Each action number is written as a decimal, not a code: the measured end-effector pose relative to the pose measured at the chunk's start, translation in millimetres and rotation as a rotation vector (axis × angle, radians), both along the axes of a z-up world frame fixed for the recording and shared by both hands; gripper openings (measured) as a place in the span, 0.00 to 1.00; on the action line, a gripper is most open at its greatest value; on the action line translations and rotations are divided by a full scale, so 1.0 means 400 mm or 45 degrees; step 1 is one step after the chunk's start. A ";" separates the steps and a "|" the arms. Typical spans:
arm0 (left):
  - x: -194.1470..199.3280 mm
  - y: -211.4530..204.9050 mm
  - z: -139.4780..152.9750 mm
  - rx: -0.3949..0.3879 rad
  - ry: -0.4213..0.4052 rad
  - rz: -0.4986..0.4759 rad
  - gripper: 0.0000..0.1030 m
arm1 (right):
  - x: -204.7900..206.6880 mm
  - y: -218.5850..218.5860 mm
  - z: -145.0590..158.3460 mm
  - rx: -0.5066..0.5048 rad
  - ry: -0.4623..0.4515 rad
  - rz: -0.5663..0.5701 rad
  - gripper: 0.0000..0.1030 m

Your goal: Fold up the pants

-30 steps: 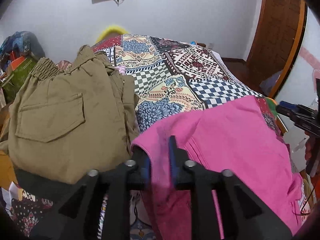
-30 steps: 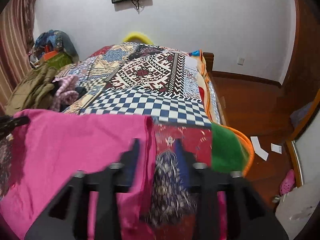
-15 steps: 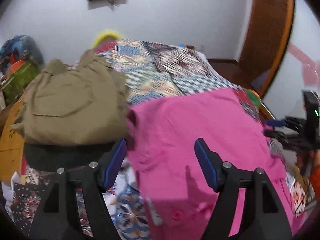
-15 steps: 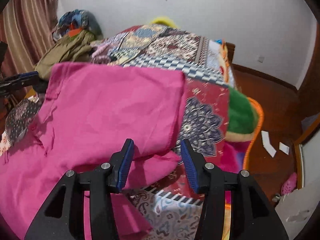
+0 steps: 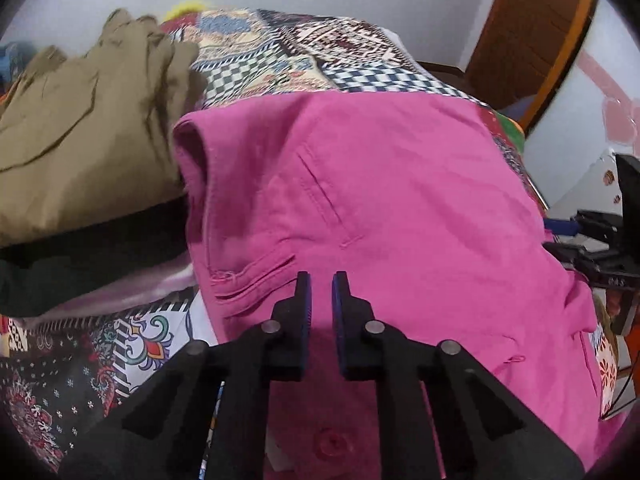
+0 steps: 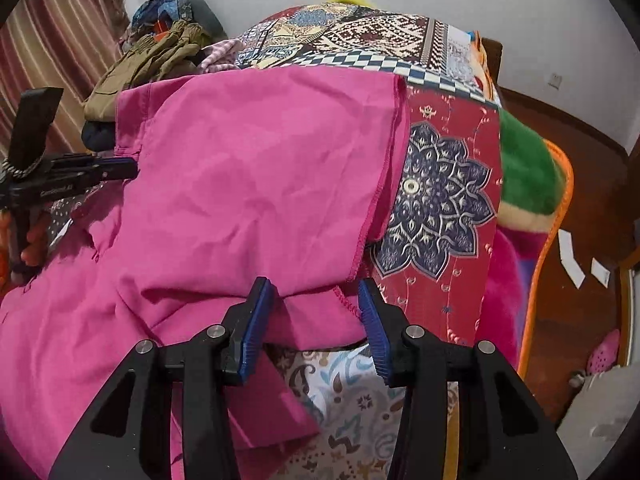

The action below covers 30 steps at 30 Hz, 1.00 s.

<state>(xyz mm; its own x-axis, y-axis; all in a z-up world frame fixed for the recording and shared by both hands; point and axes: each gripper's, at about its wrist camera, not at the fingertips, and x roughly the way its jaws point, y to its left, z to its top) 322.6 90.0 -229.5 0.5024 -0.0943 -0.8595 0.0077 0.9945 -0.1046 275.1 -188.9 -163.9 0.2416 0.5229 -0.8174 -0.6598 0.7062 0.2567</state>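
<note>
Pink pants [image 5: 400, 184] lie spread over the patchwork bedspread [image 5: 280, 56], with a pocket seam facing me. In the left wrist view my left gripper [image 5: 322, 300] sits low on the pants below that pocket. Its jaws are closing to a narrow slit with pink cloth pinched in it. The right wrist view shows the pants [image 6: 248, 184] with a stitched leg hem folded back. My right gripper [image 6: 316, 304] straddles a loose fold of that hem. Its jaws are closing slowly and the pads are not squeezing the cloth. The left gripper [image 6: 120, 170] touches the pants' far edge.
Folded olive pants [image 5: 80, 140] sit on a dark garment at the left of the bed. A green and orange blanket [image 6: 528, 176] hangs off the right side over a wooden floor [image 6: 580, 152]. A clothes pile [image 6: 172, 12] and a striped curtain [image 6: 60, 40] stand at the far left.
The left gripper opened wide, dropped onto the pants near the pocket and closed again. The right gripper came down and forward, so the folded hem now lies between its jaws.
</note>
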 end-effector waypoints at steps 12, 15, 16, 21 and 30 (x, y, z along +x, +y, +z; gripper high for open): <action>0.008 -0.010 -0.031 0.093 0.022 0.000 0.11 | -0.061 -0.019 0.004 -0.062 -0.076 -0.075 0.07; 0.014 -0.019 -0.037 0.123 0.024 -0.007 0.11 | -0.091 -0.063 0.022 -0.062 -0.119 -0.130 0.05; 0.015 -0.019 -0.039 0.127 0.025 -0.007 0.11 | -0.101 -0.078 0.027 -0.062 -0.130 -0.150 0.05; 0.013 -0.016 -0.042 0.130 0.026 -0.004 0.11 | -0.133 -0.131 0.027 -0.100 -0.139 -0.261 0.05; 0.012 -0.019 -0.036 0.150 0.009 0.005 0.11 | -0.063 -0.186 0.074 0.016 -0.107 -0.412 0.06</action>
